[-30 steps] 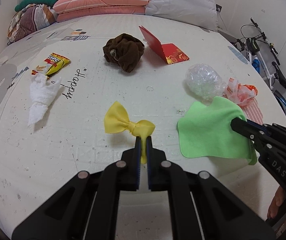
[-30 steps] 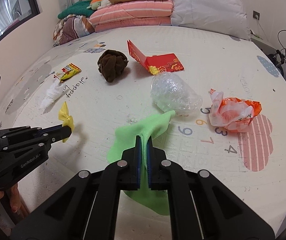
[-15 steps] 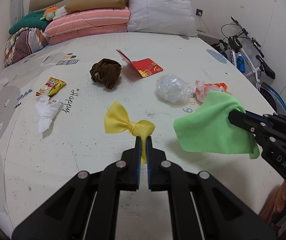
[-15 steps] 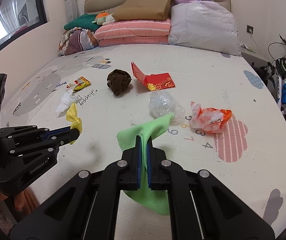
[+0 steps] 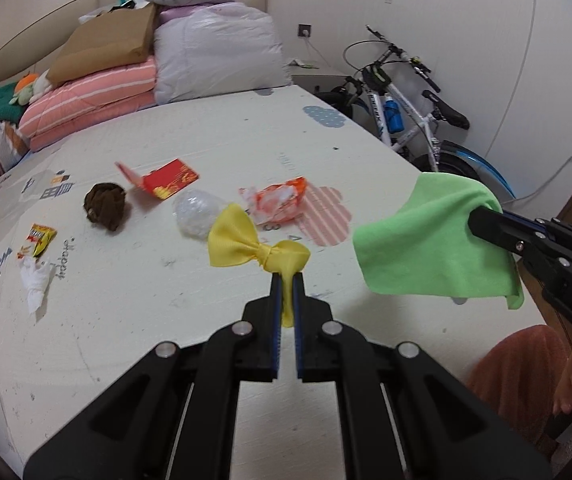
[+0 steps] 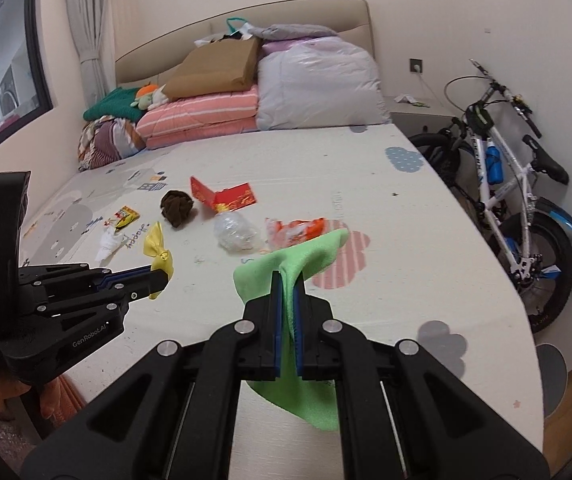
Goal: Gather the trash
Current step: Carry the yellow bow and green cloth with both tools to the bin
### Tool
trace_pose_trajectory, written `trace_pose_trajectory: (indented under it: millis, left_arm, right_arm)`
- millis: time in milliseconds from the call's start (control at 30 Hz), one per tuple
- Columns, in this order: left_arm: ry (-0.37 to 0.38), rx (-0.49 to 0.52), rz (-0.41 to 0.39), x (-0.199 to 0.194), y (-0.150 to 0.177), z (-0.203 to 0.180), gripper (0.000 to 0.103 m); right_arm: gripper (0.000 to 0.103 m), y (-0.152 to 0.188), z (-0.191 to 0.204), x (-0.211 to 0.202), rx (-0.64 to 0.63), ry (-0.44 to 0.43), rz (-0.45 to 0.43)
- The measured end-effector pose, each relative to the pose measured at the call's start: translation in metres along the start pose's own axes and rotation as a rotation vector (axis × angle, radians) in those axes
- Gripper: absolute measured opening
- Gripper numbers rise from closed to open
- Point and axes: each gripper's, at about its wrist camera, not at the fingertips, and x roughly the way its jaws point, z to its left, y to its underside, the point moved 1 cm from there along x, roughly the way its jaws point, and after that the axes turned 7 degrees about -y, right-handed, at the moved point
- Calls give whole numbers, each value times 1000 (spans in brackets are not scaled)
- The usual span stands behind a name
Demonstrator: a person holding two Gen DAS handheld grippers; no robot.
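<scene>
My left gripper (image 5: 286, 280) is shut on a yellow ribbon bow (image 5: 246, 244) and holds it up off the bed; it also shows in the right wrist view (image 6: 158, 250). My right gripper (image 6: 288, 280) is shut on a green cloth (image 6: 306, 256), also lifted; the cloth hangs at the right of the left wrist view (image 5: 434, 240). On the mattress lie a clear plastic wad (image 5: 196, 216), an orange wrapper (image 5: 282, 198), a red envelope (image 5: 166, 180), a brown ball of fabric (image 5: 106, 206), a snack packet (image 5: 40, 240) and a white tissue (image 5: 36, 280).
Folded quilts and pillows (image 6: 246, 92) are stacked at the head of the bed. A bicycle (image 6: 518, 184) stands along the bed's right side. The mattress edge (image 6: 526, 320) drops off to the wood floor at the right.
Both grippers have risen and pulled back from the mattress. The bow and the green cloth now hang in the air instead of resting on the bed.
</scene>
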Motion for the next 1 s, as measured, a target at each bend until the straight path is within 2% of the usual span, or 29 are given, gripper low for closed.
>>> trace_pose_trajectory:
  millis: [267,567,867,1000]
  left_arm:
    - [121,163,-40,-3,-32,-108,6]
    - [251,313,-36,7,-49,-215,6]
    - [364,443,-26,23,-59,-317,6]
    - [407,485,-28,34,-65,-356,6]
  right_arm:
    - [4,13,-89,-75,94,181,-75]
    - [4,43,-183,-146,233,356,-132]
    - [4,72,-257,-197,356,524,-178]
    - [4,82,-292,-211,429,645,-198]
